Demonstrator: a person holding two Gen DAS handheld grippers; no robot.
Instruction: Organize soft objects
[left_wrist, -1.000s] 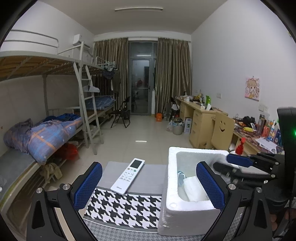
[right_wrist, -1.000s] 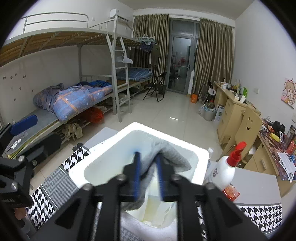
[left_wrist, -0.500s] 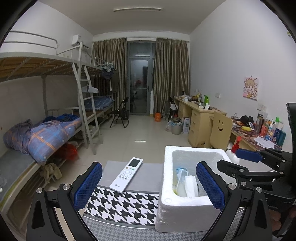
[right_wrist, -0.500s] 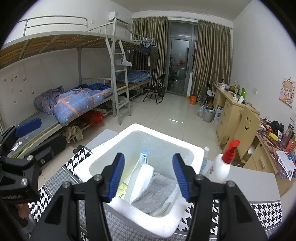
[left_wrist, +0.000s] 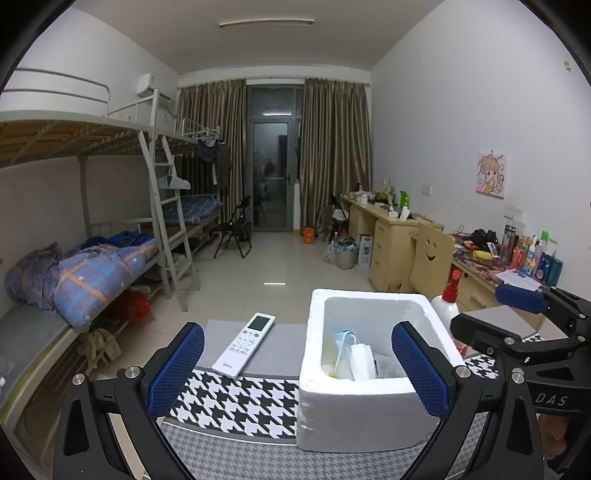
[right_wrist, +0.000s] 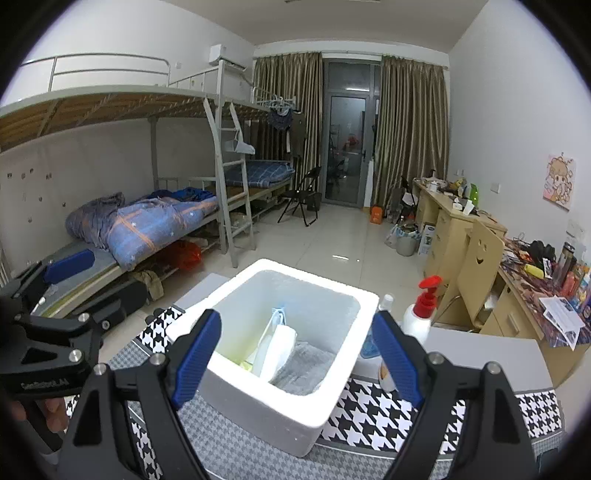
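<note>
A white foam box stands on the houndstooth table cloth. In it lie a grey cloth, a white folded item and a blue-trimmed face mask. The box also shows in the left wrist view. My right gripper is open and empty, held above the box's near edge. My left gripper is open and empty, at the box's left front. The right gripper also shows at the right edge of the left wrist view.
A white remote lies on the table left of the box. A white pump bottle with a red top stands right of the box. Bunk beds line the left wall and desks the right wall.
My right gripper opened and let the grey cloth go into the box, then drew back and up. The left gripper stayed open and hardly moved.
</note>
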